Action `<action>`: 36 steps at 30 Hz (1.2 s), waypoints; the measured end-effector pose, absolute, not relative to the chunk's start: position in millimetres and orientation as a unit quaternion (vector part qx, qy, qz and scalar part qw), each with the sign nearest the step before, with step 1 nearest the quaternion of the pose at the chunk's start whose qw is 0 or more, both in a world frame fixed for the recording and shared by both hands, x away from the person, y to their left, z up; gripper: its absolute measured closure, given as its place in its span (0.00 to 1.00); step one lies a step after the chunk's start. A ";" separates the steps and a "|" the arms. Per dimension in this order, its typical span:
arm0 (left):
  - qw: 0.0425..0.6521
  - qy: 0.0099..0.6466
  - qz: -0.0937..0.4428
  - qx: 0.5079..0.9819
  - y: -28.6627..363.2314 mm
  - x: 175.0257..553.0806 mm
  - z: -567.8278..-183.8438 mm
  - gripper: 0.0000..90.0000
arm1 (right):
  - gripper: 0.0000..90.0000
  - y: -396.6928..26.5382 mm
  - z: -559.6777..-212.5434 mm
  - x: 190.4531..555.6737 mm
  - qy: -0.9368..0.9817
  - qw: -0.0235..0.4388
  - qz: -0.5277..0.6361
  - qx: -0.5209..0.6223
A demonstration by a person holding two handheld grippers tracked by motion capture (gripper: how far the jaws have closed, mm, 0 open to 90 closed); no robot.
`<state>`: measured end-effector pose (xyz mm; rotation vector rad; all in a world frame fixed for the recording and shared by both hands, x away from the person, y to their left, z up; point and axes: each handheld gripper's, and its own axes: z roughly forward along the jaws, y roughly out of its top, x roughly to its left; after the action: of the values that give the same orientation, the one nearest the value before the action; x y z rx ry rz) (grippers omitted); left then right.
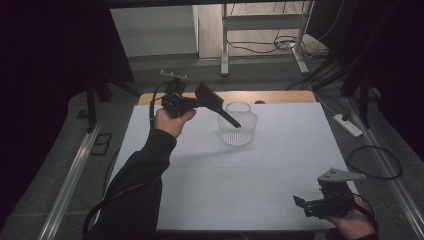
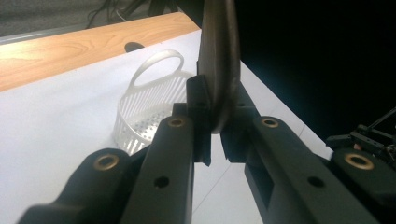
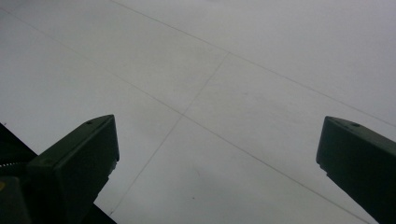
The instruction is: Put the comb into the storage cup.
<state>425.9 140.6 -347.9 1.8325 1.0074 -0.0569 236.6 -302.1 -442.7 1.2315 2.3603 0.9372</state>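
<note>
Two claws: left claw [image 1: 197,103] grips brush [image 1: 215,102] above basket [image 1: 238,130]; right claw [image 1: 305,205] gapes near table edge [image 1: 250,232].

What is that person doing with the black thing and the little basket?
A person holds a gripping tool in each hand at a white table. The left tool is clamped on a dark brush-like object, held up in the air with its thin end pointing down over the white slotted basket. It is not in the basket yet, as far as I can tell. The right tool waits near the table's front corner, jaws wide open, holding nothing.
</note>
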 end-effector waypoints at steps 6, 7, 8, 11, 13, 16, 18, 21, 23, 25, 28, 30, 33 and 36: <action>0.498 0.422 -0.018 0.757 140.7 431.1 -347.9 0.92 | 0.00 -306.7 -442.0 235.0 0.820 0.152 0.332 0.440; 0.496 0.422 -0.017 0.758 140.5 432.2 -348.2 0.92 | 0.00 -307.0 -442.0 235.0 0.819 0.151 0.334 0.441; 0.496 0.423 -0.016 0.758 139.9 433.3 -348.6 0.92 | 0.00 -307.4 -442.0 235.0 0.819 0.151 0.335 0.440; 0.493 0.426 -0.014 0.758 137.7 436.6 -350.9 0.92 | 0.00 -307.0 -441.8 234.4 0.820 0.152 0.337 0.437; 0.491 0.428 -0.014 0.759 135.6 438.7 -353.4 0.92 | 0.00 -306.0 -441.6 233.5 0.823 0.155 0.335 0.432; 0.488 0.428 -0.016 0.760 132.1 441.4 -357.5 0.92 | 0.00 -305.6 -441.7 233.2 0.824 0.155 0.335 0.430; 0.485 0.430 -0.016 0.761 129.3 443.1 -359.8 0.92 | 0.00 -306.3 -441.7 233.4 0.823 0.154 0.337 0.430; 0.486 0.430 -0.019 0.761 125.5 445.9 -363.8 0.92 | 0.00 -306.8 -441.6 233.4 0.823 0.152 0.339 0.430; 0.486 0.430 -0.020 0.761 122.9 447.8 -366.5 0.92 | 0.00 -306.8 -441.7 233.5 0.823 0.152 0.339 0.429; 0.486 0.431 -0.022 0.760 120.7 449.5 -369.5 0.92 | 0.00 -306.6 -441.7 233.3 0.823 0.152 0.339 0.429; 0.479 0.431 -0.022 0.764 116.6 451.3 -373.9 0.92 | 0.00 -306.4 -441.6 233.1 0.824 0.152 0.340 0.428; 0.478 0.431 -0.023 0.765 114.7 452.3 -376.1 0.92 | 0.00 -306.2 -441.7 233.1 0.824 0.152 0.339 0.427; 0.476 0.431 -0.025 0.766 112.2 453.6 -379.2 0.92 | 0.00 -306.2 -441.8 233.1 0.825 0.152 0.339 0.427; 0.471 0.431 -0.024 0.769 109.6 454.4 -381.5 0.92 | 0.00 -306.4 -441.9 233.2 0.824 0.151 0.339 0.427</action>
<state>454.4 109.6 -381.5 1.8828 1.0563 -0.0579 233.2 -306.4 -441.9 1.2266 2.3667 0.9736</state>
